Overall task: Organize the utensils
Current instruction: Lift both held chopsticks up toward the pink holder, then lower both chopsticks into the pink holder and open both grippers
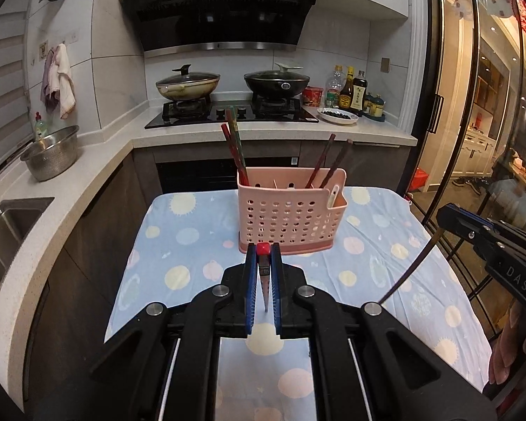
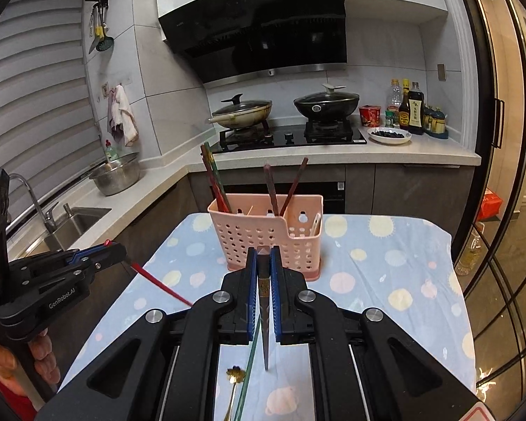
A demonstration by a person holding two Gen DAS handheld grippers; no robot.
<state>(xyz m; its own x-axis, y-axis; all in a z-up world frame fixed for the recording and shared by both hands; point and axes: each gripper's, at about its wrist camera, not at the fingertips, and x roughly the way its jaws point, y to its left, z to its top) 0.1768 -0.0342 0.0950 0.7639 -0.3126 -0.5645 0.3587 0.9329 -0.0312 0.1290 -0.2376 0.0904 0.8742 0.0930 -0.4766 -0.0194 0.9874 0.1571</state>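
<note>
Fingers of the left gripper (image 1: 263, 256) clamp a red chopstick (image 1: 263, 249); the right gripper (image 2: 263, 258) clamps a dark chopstick (image 2: 263, 287), both held above the tabletop (image 1: 193, 245) before the pink utensil basket (image 1: 291, 210).

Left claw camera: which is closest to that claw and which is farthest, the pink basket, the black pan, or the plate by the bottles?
From the left claw:
1. Pink basket, just ahead on the table.
2. Plate, on the counter, right of the stove.
3. Black pan, on the stove's right burner, slightly behind the plate.

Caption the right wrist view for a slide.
Right gripper shut on a dark chopstick, facing the pink utensil holder.
</note>
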